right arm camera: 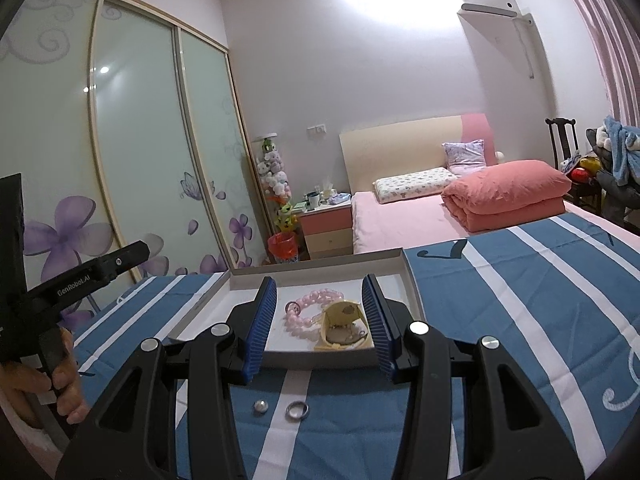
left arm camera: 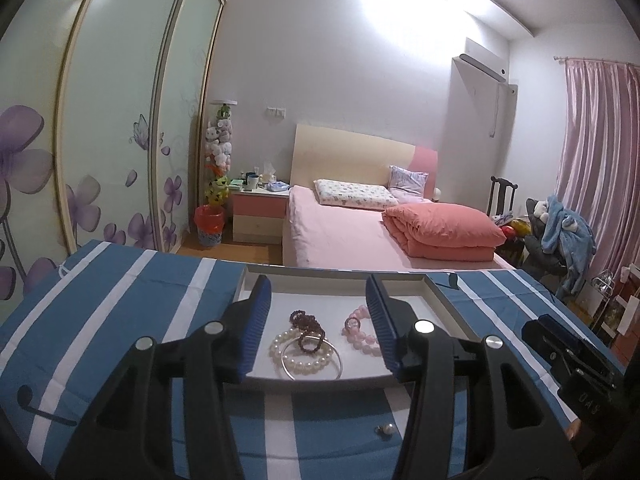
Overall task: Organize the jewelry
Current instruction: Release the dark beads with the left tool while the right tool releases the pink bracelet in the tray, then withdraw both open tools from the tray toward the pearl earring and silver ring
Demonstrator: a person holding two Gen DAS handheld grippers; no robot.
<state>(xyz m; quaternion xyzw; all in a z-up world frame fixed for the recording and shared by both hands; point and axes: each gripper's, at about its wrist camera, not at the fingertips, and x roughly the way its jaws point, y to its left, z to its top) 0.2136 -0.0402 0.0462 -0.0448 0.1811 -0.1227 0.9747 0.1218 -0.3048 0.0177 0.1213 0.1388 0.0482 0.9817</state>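
Lying in a shallow white cardboard tray (left arm camera: 448,300) with raised walls, the jewelry sits just ahead of both claws on a blue cloth with white stripes (left arm camera: 120,312). Between the blue ribbed pads of the left gripper (left arm camera: 316,328), seen past them and lower down in the tray, are a white pearl bracelet (left arm camera: 298,354), a thin silver bangle (left arm camera: 338,364) overlapping it, and a dark red beaded bracelet (left arm camera: 308,330) draped across both. A pink beaded bracelet (left arm camera: 362,334) lies partly behind this claw's right pad. The left claw's jaws stand apart and grip nothing. Between the pads of the right gripper (right arm camera: 320,328) the same pink bracelet appears again, touching a small pale yellow open pouch or case (right arm camera: 344,326) that lies close to the right pad; what it contains is too small to tell. The right claw is also released, with its pads touching nothing. Nearer than the tray, below the right claw, a small round silver stud (right arm camera: 260,407) and a silver ring (right arm camera: 297,410) rest on the cloth, side by side but apart. A hand (right arm camera: 60,384) holds the left gripper's handle at the left edge of the right view. Beyond the tray stand a pink bed (left arm camera: 340,228), a folded coral quilt (left arm camera: 444,232) and a wardrobe with frosted floral sliding doors (left arm camera: 100,140).
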